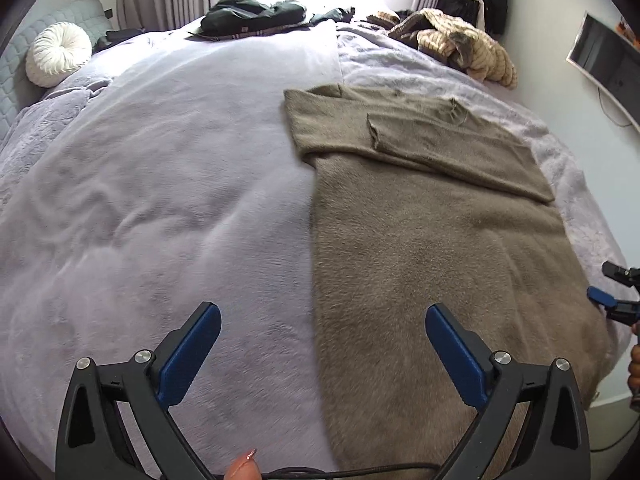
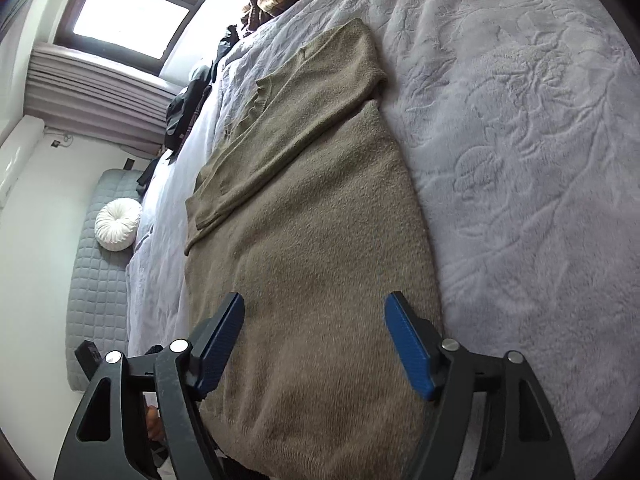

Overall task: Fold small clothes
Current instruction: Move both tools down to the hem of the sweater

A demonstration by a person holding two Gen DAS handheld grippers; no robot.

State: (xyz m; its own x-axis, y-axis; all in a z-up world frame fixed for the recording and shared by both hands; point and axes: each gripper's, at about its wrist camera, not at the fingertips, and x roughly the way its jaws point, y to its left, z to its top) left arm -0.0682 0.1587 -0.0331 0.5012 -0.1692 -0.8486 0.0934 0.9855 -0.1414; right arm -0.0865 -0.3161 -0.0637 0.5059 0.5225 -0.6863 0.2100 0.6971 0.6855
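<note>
Left wrist view: fuzzy olive-brown knitted sweater flat on pale lilac plush bedspread, sleeves folded across its chest, left gripper and right gripper spread empty above its hem; risk of pinching bedspread pile too, dragging folds askew.

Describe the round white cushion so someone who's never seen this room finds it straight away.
Start at the bed with its lilac blanket. At its head, against the grey quilted headboard, sits the round white cushion. It alone is pleated, with a dimpled centre.
</note>
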